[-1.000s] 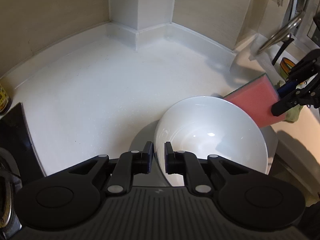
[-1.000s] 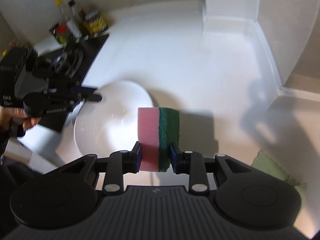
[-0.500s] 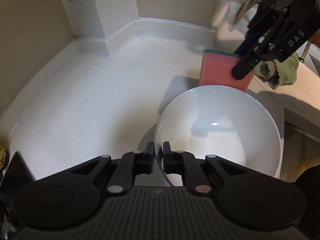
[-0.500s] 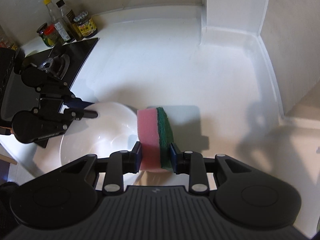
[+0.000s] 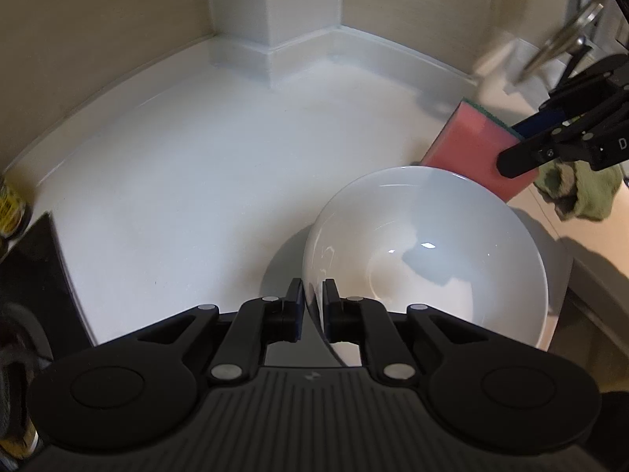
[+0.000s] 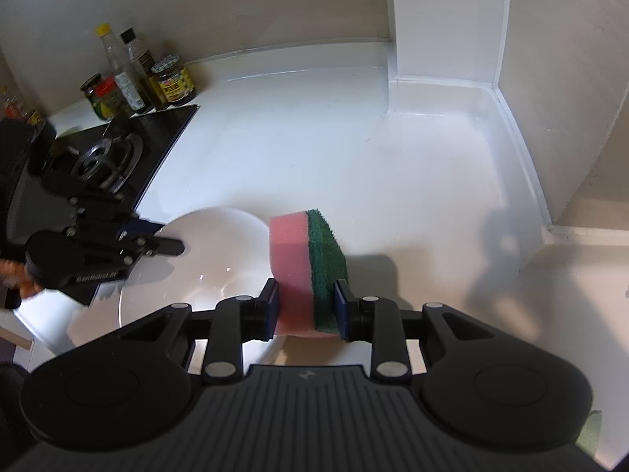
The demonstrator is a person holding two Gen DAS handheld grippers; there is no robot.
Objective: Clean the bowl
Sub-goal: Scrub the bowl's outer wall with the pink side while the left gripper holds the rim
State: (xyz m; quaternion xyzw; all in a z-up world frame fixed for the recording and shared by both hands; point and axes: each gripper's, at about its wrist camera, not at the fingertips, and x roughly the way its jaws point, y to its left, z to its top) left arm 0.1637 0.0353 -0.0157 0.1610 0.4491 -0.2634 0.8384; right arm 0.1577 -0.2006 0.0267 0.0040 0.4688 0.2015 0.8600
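A white bowl [image 5: 424, 251] is held above the white counter. My left gripper [image 5: 313, 306] is shut on its near rim. The bowl also shows in the right wrist view [image 6: 212, 259], with the left gripper [image 6: 173, 246] on its left rim. My right gripper [image 6: 306, 308] is shut on a pink sponge with a green scouring side [image 6: 306, 259], held upright just right of the bowl's rim. In the left wrist view the sponge [image 5: 471, 149] sits beyond the bowl's far rim, gripped by the right gripper [image 5: 519, 149].
A white counter [image 6: 354, 149] runs to a wall corner. A black stove with a burner [image 6: 102, 161] and several bottles and jars [image 6: 137, 78] stand at the left. A green cloth [image 5: 578, 192] lies right of the bowl, by hanging utensils [image 5: 566, 39].
The left gripper and bowl have swung, so the view turned. The sponge has shifted from behind the bowl's far rim to its far right side. Both grips are unchanged.
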